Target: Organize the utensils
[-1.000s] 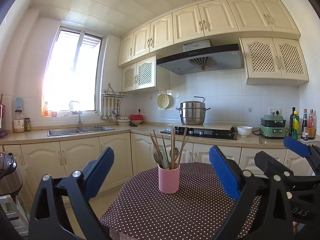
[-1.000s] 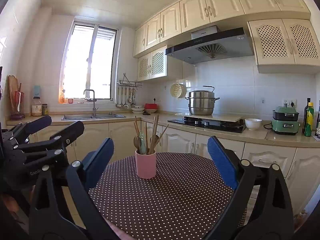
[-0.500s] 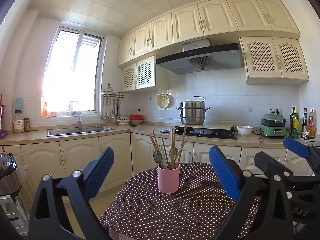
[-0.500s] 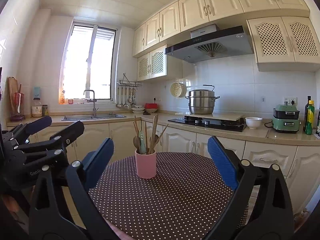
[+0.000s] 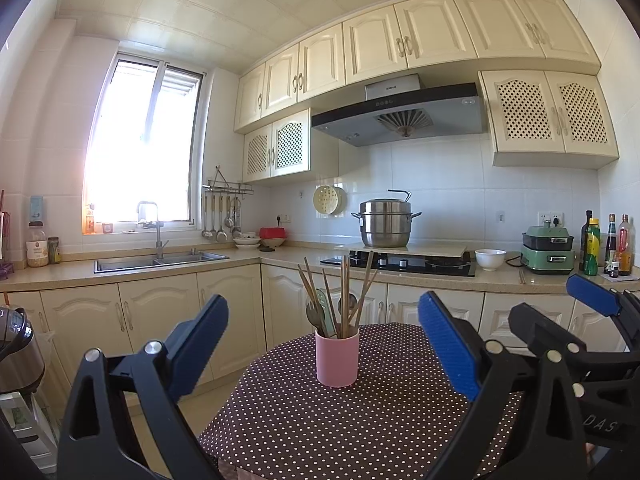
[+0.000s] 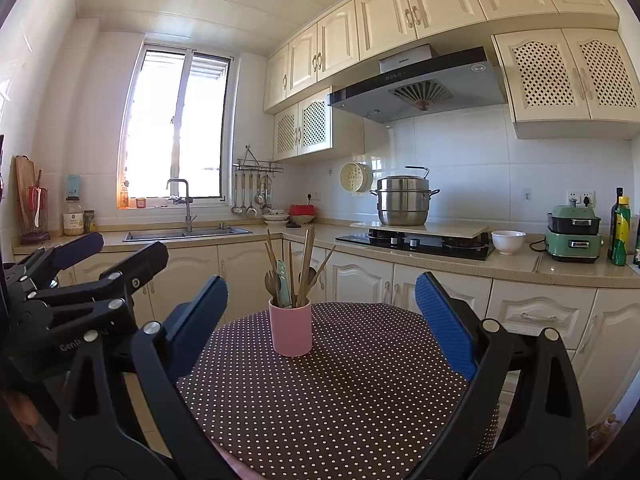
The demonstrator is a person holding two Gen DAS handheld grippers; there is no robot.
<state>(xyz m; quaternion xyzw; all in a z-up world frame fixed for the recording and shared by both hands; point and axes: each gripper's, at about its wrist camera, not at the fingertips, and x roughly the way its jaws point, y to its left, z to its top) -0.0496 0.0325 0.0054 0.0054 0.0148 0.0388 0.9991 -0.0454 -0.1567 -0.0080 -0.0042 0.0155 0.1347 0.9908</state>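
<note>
Left gripper [image 5: 323, 344]: shown in the lower half of the left wrist frame; the 2 blue-padded fingers [image 5: 196, 350] are spread wide, and nothing is held between them.
Right gripper [image 6: 321, 322]: shown in the lower half of the right wrist frame; its 2 blue pads are likewise spread wide apart – nothing is gripped.
Cross-view: the right gripper is also seen at the right edge of the left wrist frame, and the left gripper at the left edge of the right wrist frame.
Pink cup [image 5: 337, 359]: stood upright on the table, centre of the left wrist frame, framed by the gap between the fingers but well apart from them; left of centre in the right wrist frame [image 6: 291, 327].
Utensils [image 5: 340, 300]: held inside the pink cup – wooden chopsticks fanned outward, spoons, and 1 pale green-handled item; the exact count cannot be told.
Table [image 6: 360, 392]: round, covered by a dark brown cloth with white dots; only the cup is seen on it.
Background: a counter with a sink [image 5: 160, 260] at the left, a steel pot [image 5: 386, 222] on the hob at centre, a white bowl [image 5: 490, 259] to the right.
</note>
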